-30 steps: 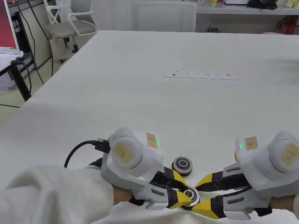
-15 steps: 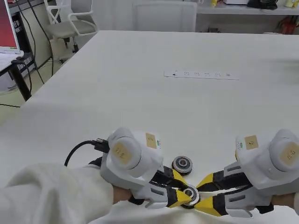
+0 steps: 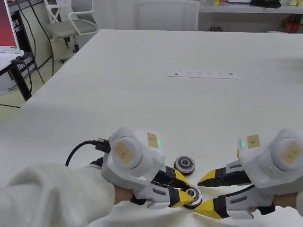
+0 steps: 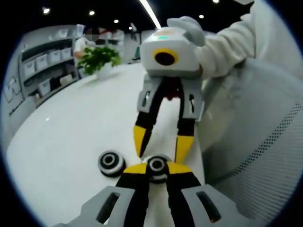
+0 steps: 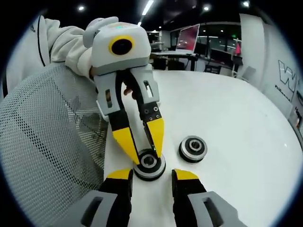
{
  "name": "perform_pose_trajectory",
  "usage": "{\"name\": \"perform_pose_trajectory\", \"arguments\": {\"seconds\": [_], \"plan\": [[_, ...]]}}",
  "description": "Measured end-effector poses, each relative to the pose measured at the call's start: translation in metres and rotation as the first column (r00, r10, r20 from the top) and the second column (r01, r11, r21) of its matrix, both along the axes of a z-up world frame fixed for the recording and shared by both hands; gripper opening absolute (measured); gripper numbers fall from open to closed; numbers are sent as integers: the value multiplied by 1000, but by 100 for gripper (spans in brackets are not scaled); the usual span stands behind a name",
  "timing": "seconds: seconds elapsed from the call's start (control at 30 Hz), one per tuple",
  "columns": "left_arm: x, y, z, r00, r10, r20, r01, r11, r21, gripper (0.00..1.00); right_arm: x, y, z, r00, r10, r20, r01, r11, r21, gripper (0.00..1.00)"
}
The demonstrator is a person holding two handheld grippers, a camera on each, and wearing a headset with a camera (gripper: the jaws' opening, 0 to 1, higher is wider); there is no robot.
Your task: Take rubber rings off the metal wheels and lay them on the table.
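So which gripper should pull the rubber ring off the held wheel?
Right. The right gripper is open with its jaws either side of the wheel, while the left gripper is shut on it.

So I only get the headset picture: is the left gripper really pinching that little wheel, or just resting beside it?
Observer: Pinching. The left gripper view shows the left gripper with a yellow tip on each side of the near wheel.
Visitor: And the other one?
Observer: The right gripper view shows the right gripper open, its tips flanking that wheel with a gap on each side.
Visitor: Anything near the person that I can't see?
Observer: A mesh chair back, close beside the left gripper in the right gripper view.
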State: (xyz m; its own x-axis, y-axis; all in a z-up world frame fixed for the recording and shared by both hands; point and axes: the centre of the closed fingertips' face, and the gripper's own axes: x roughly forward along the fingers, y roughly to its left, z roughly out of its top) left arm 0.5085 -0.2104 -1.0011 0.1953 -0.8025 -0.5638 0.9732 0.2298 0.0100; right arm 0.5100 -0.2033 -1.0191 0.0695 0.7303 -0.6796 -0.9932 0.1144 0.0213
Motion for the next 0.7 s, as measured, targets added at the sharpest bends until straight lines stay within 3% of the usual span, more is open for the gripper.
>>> {"name": "perform_pose_trajectory", "arguments": {"seconds": [0.13,0.4,0.7], "plan": [[1,0,0,1000,1,0,-1,1000,0,14,-5,0,0,999,6,-36,-5,1000,6,24],[1,-1,0,1000,6,-3,-6,1000,-3,14,-5,-3,1,999,29,-23,-30,1000,-7,21],[2,-1,0,1000,9,-5,-9,1000,-3,14,-4,-12,-1,997,-3,-82,3,1000,-10,12]]}}
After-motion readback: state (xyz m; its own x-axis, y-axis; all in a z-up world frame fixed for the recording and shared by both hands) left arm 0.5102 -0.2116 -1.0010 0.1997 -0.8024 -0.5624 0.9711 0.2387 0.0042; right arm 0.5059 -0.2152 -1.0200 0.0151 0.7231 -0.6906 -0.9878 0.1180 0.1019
